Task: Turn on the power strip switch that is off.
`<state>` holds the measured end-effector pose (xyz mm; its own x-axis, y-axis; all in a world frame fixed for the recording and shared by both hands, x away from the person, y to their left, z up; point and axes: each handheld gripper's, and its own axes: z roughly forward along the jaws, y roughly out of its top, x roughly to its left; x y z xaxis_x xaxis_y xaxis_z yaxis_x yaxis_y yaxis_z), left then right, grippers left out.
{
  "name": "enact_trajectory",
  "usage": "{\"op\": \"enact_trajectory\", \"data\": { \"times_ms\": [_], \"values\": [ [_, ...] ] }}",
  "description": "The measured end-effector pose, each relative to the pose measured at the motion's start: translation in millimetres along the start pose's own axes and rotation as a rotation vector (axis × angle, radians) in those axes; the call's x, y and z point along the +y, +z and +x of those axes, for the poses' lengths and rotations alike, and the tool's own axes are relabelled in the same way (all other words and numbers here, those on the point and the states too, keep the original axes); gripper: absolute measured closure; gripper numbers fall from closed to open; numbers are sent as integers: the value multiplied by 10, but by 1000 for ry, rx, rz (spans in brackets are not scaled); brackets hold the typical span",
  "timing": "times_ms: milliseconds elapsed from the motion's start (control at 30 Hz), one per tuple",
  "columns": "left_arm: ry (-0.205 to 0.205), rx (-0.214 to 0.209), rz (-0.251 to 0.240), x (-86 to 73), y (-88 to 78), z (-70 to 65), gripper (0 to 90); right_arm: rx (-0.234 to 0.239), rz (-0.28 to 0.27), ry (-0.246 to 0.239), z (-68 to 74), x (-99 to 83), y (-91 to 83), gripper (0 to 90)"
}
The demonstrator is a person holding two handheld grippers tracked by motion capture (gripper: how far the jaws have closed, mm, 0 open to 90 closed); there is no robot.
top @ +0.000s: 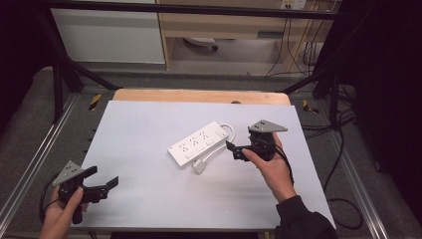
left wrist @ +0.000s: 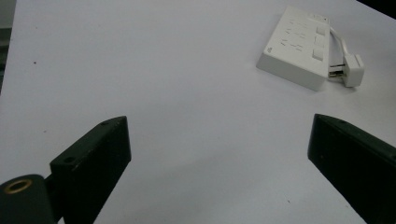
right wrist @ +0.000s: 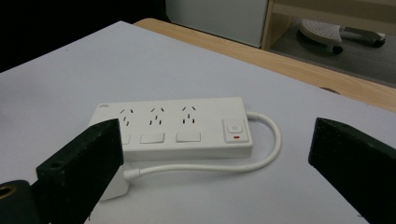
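Note:
A white power strip (top: 198, 143) with three sockets and a switch lies slantwise in the middle of the white tabletop (top: 149, 204). Its white cable (top: 224, 139) loops from the right end back to a plug (top: 199, 166) lying by the strip's front side. My right gripper (top: 234, 150) hovers just right of the strip, open and empty, jaws pointing at it. In the right gripper view the power strip (right wrist: 173, 128) lies between the spread jaws of the right gripper (right wrist: 215, 135). My left gripper (top: 103, 177) is open and empty at the near left corner. From the left gripper (left wrist: 219, 130), the power strip (left wrist: 299, 46) lies far off.
A wooden table edge (top: 199, 95) borders the white top at the back. Black frame posts (top: 59, 74) and metal rails flank the table. Cables (top: 343, 199) trail on the floor at the right. A chair base (right wrist: 327, 30) stands under a desk behind.

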<state>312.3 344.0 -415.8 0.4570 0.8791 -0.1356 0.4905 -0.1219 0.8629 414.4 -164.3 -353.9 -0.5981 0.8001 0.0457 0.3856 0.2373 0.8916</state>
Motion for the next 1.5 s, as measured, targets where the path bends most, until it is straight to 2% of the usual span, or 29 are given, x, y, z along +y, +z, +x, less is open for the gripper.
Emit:
{"op": "enact_trajectory", "data": {
  "times_ms": [367, 467, 1000, 1500],
  "values": [
    [5, -6, -12, 6, -13, -13, 59, 11, 1, -13, 64, 67, 95, 38],
    [6, -1, 0, 2, -7, -7, 59, 14, -2, -12, 71, 78, 100, 38],
    [7, -4, 2, 1, 2, -13, 59, 14, -12, -12, 101, 175, 166, 42],
    [12, -10, 3, 2, 4, -16, 59, 24, -13, 22, 110, 215, 322, 51]
  ]
}}
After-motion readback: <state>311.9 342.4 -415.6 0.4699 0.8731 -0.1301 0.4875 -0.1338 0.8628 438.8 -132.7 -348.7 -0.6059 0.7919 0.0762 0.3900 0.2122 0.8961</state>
